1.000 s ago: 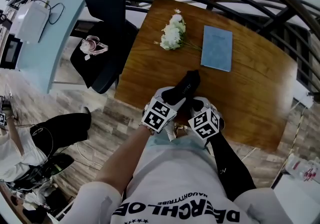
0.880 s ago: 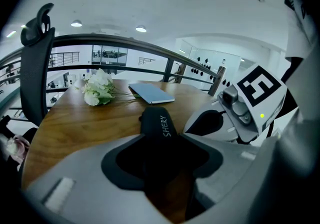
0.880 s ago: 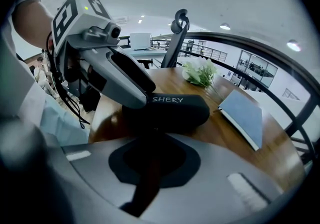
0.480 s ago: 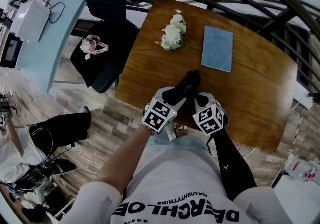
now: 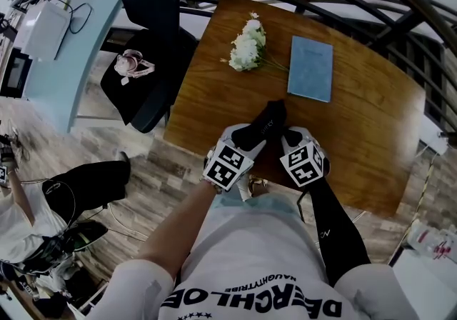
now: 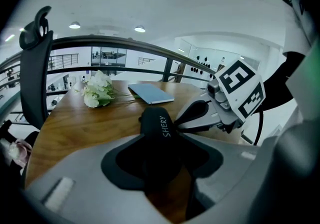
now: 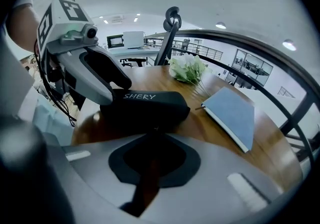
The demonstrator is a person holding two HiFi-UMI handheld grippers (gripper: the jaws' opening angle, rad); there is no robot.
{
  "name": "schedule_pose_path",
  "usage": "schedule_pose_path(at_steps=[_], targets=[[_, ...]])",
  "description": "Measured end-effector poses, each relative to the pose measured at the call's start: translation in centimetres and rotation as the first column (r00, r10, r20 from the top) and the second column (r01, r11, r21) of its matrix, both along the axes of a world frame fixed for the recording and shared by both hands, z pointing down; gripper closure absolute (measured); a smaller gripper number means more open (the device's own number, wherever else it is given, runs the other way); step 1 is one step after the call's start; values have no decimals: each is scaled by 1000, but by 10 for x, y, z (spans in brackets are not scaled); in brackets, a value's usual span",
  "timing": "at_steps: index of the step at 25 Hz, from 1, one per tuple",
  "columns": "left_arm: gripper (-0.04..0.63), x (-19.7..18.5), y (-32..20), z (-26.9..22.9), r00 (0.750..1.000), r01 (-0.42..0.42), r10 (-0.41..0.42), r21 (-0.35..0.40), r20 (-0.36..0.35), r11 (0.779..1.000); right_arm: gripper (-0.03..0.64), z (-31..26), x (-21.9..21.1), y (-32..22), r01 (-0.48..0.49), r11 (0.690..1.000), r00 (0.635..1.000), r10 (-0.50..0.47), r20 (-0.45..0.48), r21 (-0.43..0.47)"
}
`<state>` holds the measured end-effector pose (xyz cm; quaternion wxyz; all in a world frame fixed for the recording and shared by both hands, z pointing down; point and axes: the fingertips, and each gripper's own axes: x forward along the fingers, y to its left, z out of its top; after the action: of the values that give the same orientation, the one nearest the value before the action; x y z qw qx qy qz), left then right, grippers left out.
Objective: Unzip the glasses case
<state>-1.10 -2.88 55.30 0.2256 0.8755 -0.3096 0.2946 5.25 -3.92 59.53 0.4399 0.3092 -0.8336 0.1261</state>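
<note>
The glasses case (image 5: 263, 126) lies on the wooden table (image 5: 357, 133) near its six o'clock edge, its length running from seven towards one o'clock. My left tongs (image 6: 157, 153) are clenched on the case's near end, black shell filling the gap between the jaws. I hold it there so the case cannot slide or twist when the zip is pulled.

My right tongs (image 7: 155, 135) are closed tight, tips against the case's long side at about four o'clock, where I judge the zip runs. Whether the pull tab is pinched between them I cannot make out; it is too small and dark.

The white flowers (image 5: 246, 46) at eleven o'clock and the blue notebook (image 5: 310, 68) at one o'clock lie well apart from the case, so the zip's path looks free.
</note>
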Motion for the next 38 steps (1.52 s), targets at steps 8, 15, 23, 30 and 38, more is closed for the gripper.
schedule_pose_path(at_steps=[8, 15, 23, 30, 38], targets=[[279, -5, 15, 21, 978, -63, 55, 32, 203, 997, 588, -1, 0, 16, -7, 1000, 1000, 7, 19, -26], [297, -32, 13, 23, 975, -14, 12, 11, 221, 1000, 588, -1, -10, 46, 38, 998, 998, -36, 43, -56], [305, 5, 4, -12, 984, -137, 125, 84, 127, 987, 588, -2, -11, 46, 34, 998, 998, -31, 53, -58], [341, 25, -4, 2, 978, -169, 154, 97, 140, 981, 588, -5, -11, 42, 20, 999, 998, -17, 64, -49], [341, 24, -5, 2, 980, -162, 147, 103, 137, 981, 589, -5, -7, 40, -8, 1000, 999, 10, 49, -30]])
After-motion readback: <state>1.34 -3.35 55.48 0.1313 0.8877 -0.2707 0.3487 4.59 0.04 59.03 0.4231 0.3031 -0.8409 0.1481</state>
